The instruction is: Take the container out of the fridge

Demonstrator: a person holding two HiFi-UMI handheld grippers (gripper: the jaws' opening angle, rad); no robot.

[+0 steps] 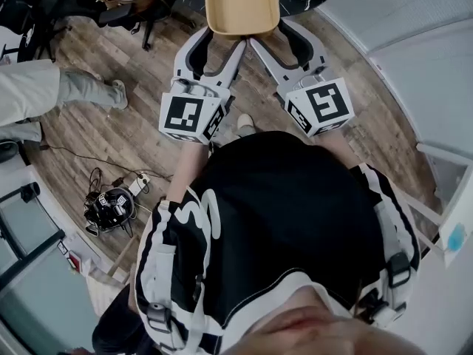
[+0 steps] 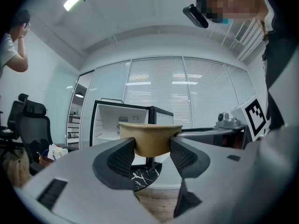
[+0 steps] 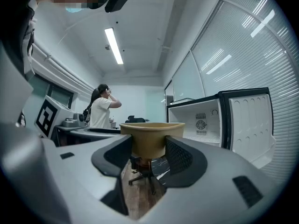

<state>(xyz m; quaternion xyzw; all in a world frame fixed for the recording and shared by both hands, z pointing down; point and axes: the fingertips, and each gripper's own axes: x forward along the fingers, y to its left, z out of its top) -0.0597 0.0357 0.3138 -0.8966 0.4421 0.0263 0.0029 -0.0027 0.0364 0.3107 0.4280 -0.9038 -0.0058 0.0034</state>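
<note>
The container [image 1: 242, 4] was held in the air over the wood floor [image 1: 144, 128], outside the fridge [image 3: 201, 120], whose door was seen standing open behind it. It was gripped from two sides. The jaws of the left gripper [image 1: 220, 41] were closed on one side of it, and those of the right gripper [image 1: 275, 37] on the other.
</note>
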